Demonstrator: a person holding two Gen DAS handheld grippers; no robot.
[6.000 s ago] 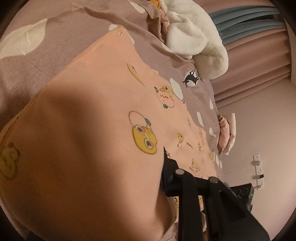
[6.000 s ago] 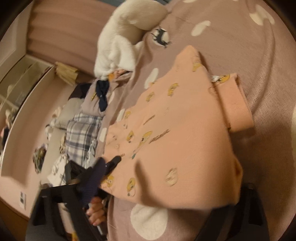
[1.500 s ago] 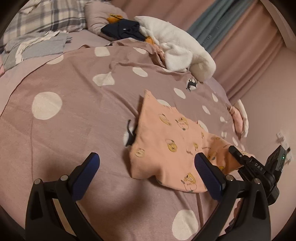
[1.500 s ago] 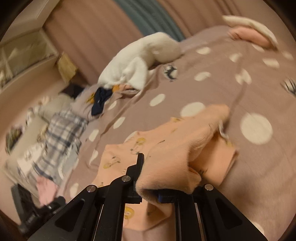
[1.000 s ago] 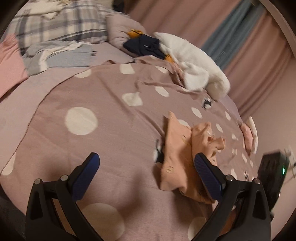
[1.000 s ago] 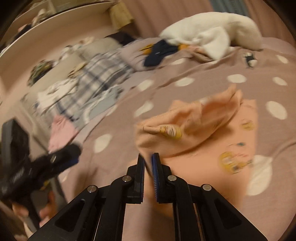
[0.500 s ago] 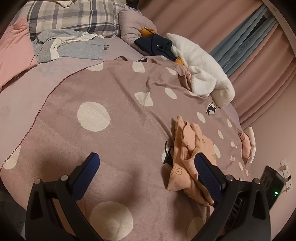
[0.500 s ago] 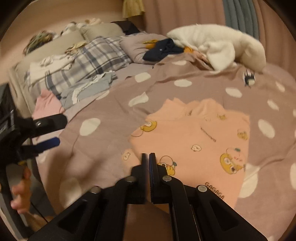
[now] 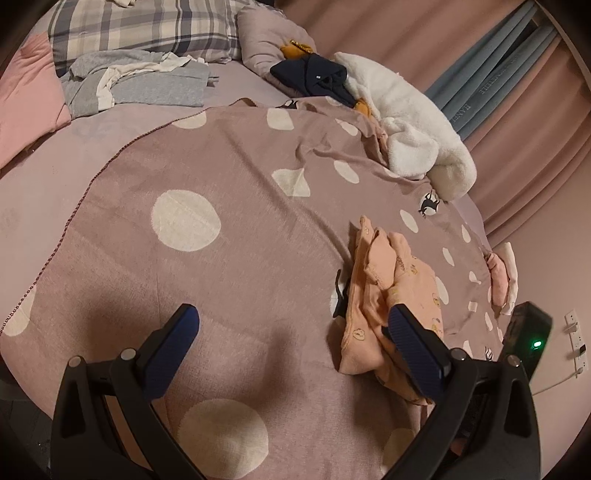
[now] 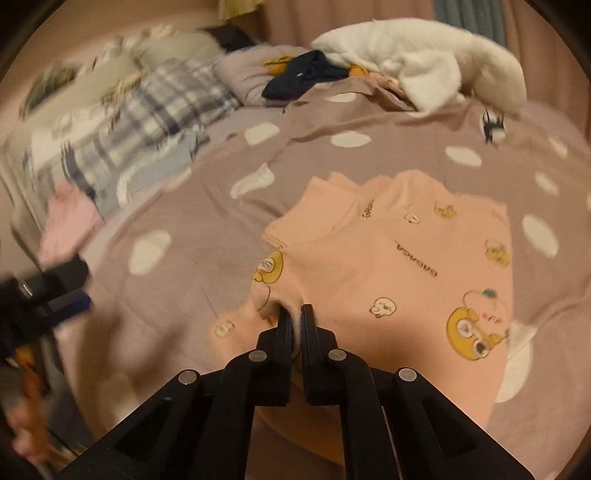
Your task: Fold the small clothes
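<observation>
A small peach shirt with cartoon prints lies on the mauve spotted blanket. My right gripper is shut on a bunched fold of the shirt at its near left edge. In the left wrist view the shirt lies bunched at the right on the blanket. My left gripper is open and empty above the blanket, and its right finger overlaps the shirt's near edge. The left gripper also shows blurred at the left of the right wrist view.
A white fleece, a dark blue garment, a plaid pillow, grey clothes and a pink cloth lie at the bed's far side. Folded pink and white clothes lie at the right. Curtains hang behind.
My right gripper has stayed shut on the shirt and shifted right, bunching the cloth near its tips. The left gripper has stayed open and hardly moved.
</observation>
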